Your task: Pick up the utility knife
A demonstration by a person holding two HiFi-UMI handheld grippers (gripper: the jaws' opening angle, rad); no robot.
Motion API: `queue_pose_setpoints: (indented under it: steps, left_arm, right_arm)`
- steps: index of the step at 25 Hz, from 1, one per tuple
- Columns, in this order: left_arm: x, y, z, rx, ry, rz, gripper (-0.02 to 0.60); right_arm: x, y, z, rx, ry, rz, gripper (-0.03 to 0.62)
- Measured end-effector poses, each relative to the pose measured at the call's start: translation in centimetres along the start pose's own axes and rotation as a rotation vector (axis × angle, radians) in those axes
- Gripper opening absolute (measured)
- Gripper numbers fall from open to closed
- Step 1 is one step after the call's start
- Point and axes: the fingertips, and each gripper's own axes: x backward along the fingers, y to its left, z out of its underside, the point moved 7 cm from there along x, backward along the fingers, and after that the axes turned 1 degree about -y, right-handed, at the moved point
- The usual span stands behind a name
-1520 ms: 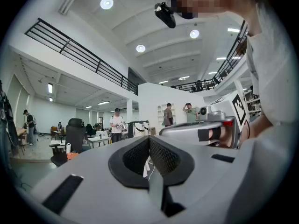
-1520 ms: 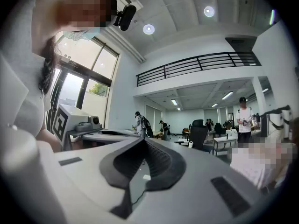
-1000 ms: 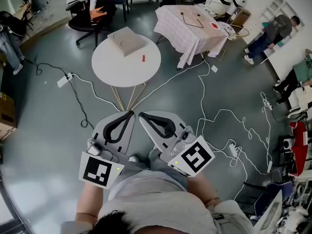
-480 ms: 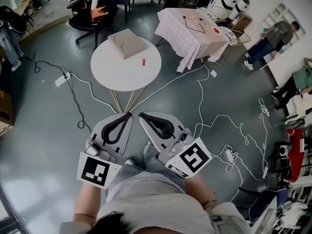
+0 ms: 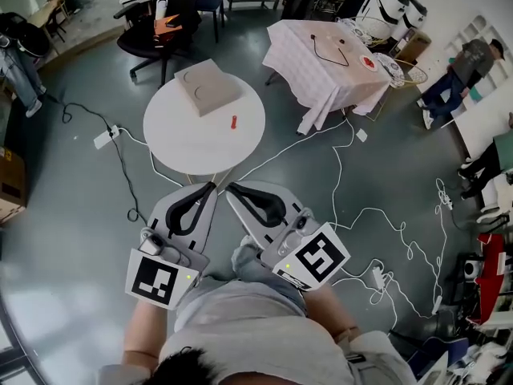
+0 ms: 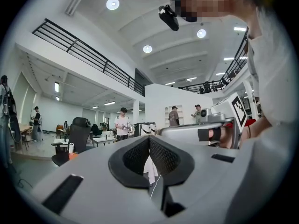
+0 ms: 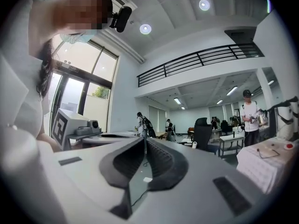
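Observation:
A small red utility knife (image 5: 233, 123) lies on the round white table (image 5: 180, 135), right of its middle and in front of a tan cardboard box (image 5: 207, 87). My left gripper (image 5: 212, 185) and right gripper (image 5: 228, 188) are held side by side close to my body, well short of the table's near edge. Both are shut with nothing between the jaws. In the left gripper view the left gripper (image 6: 149, 138) points level across the room, and the right gripper (image 7: 144, 140) does the same in the right gripper view. Neither of those views shows the knife.
White cables (image 5: 353, 207) trail over the grey floor, with a power strip (image 5: 106, 137) to the left. A table under a pink cloth (image 5: 321, 70) stands at the back right, a black office chair (image 5: 156, 22) behind the round table. A person (image 5: 461, 70) bends at the far right.
The round table and knife have come lower in the head view, nearer to me. Both grippers stay shut and in the same place before my body.

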Motion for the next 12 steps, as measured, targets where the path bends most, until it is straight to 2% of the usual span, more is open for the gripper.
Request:
queue_pose_setpoints:
  steps: [12]
  left_arm:
    - [-12.1,-0.1,0.0,-0.005,-0.011,-0.074,0.011]
  right_arm:
    - [1.2,-12.4,-0.2,0.018,-0.007,-0.057,0.012]
